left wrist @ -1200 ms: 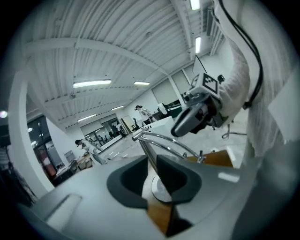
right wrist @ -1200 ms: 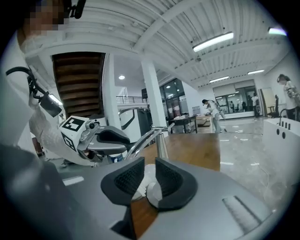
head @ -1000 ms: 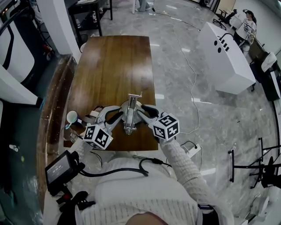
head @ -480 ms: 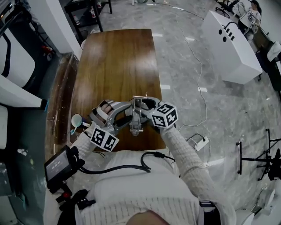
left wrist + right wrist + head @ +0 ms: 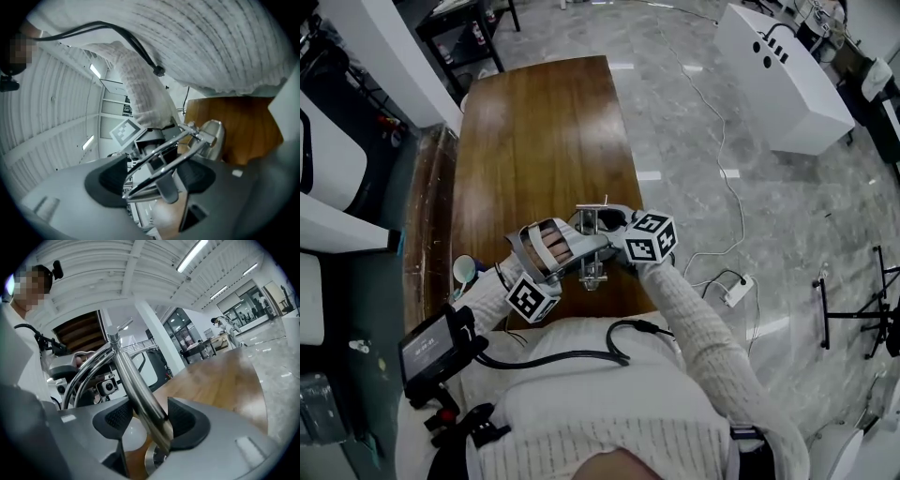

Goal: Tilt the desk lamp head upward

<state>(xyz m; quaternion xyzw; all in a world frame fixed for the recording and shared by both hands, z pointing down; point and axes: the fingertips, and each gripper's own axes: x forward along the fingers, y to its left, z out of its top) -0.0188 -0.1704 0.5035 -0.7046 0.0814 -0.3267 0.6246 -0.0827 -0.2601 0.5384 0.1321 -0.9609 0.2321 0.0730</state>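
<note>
- Desk lamp [image 5: 593, 255] sits at the worktop's [image 5: 534, 141] near edge.
- Left gripper [image 5: 154, 180] jaws are opening around its chrome arm [image 5: 161, 154]; right gripper [image 5: 145, 420] jaws stand spread around the stem [image 5: 136, 390].
- I'd re-clamp before tilting.

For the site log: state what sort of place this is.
Probably an open office or lab hall: a polished stone-look floor with a power strip lying on it, a long wooden table, and ceiling strip lights.
</note>
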